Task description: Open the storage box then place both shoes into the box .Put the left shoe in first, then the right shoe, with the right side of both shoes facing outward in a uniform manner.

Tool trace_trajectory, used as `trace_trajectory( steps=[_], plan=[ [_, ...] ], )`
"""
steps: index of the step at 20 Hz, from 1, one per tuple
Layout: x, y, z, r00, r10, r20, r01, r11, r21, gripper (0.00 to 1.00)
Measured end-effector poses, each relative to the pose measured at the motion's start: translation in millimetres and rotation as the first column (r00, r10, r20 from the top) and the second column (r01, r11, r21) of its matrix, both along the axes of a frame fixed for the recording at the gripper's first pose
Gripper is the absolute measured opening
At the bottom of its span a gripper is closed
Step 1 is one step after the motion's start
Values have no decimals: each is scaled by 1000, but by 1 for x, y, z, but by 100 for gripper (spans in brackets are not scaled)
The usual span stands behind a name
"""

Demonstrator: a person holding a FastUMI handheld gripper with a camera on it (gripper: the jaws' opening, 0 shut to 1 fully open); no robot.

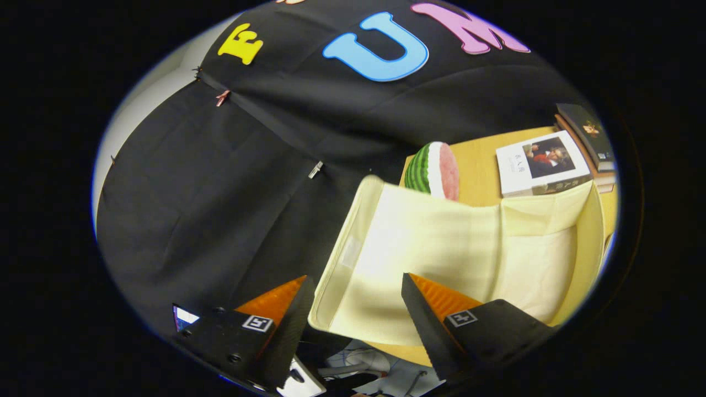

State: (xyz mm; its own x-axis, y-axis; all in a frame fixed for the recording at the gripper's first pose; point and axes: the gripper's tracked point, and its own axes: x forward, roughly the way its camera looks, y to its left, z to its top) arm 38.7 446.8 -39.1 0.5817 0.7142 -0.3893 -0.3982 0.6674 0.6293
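Black cloth wall (231, 182) pinned with clips; wooden table (485, 160) carrying books (543, 162), watermelon slice (436, 171).

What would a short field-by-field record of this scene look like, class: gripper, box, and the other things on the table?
gripper: fingers apart, gripping nothing
storage box: cream fabric box just ahead of the fingers, its open interior facing the camera, nothing visible inside
box edge: near rim lies between the fingers
table: wooden top under the box
watermelon slice: just beyond the box
books: one pale-covered book beyond the box, a small stack past it
shoes: no pair seen in the box
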Motion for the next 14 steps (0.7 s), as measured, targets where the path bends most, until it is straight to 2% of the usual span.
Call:
trace_trajectory(
  steps=[4,8,10,12,14],
  plan=[
    [-6,-56,28,979,-80,190,97,992,-84,98],
    [-3,-128,40,942,-190,277,232,965,-125,98],
    [0,-172,38,914,-234,331,307,933,-188,98],
    [-1,-216,27,892,-257,373,371,886,-277,98],
    [-4,-255,10,885,-271,378,407,846,-346,98]
  ],
)
